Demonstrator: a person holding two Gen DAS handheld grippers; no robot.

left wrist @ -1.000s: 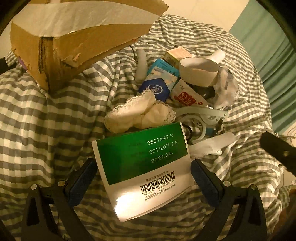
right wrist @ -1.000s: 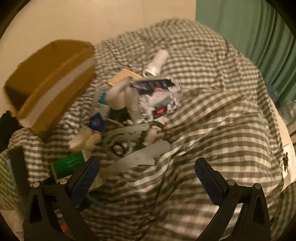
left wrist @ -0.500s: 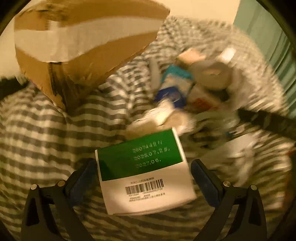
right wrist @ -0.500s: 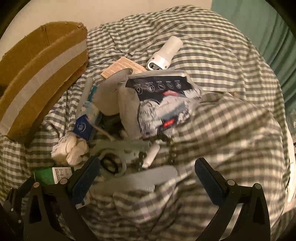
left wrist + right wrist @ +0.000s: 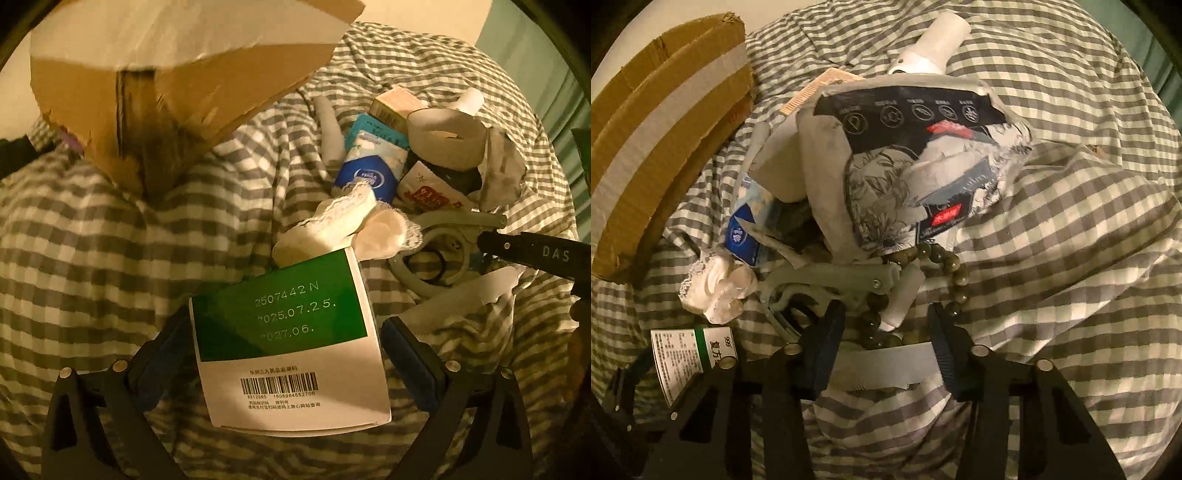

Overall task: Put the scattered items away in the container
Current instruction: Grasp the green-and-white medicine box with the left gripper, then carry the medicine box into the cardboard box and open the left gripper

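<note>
1. Within the last second the right gripper (image 5: 882, 347) had narrowed from wide apart to closed on the pale comb (image 5: 882, 365), just below the cardboard box (image 5: 661, 122); one more item was secured.
2. The left gripper (image 5: 284, 354) stayed clamped on the green carton (image 5: 288, 343), below the box.
3. The box opening was cut off; the comb's ends were hidden.

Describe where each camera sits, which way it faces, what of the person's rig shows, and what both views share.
Left wrist: on the left gripper, facing forward over its gripped green-and-white box toward the cardboard box; both its fingers show at the bottom.
Right wrist: on the right gripper, facing the pile on the checked bedding; its fingers flank a white comb.
Shared: cardboard box, green-and-white box, lace cloth, grey scissors.
</note>
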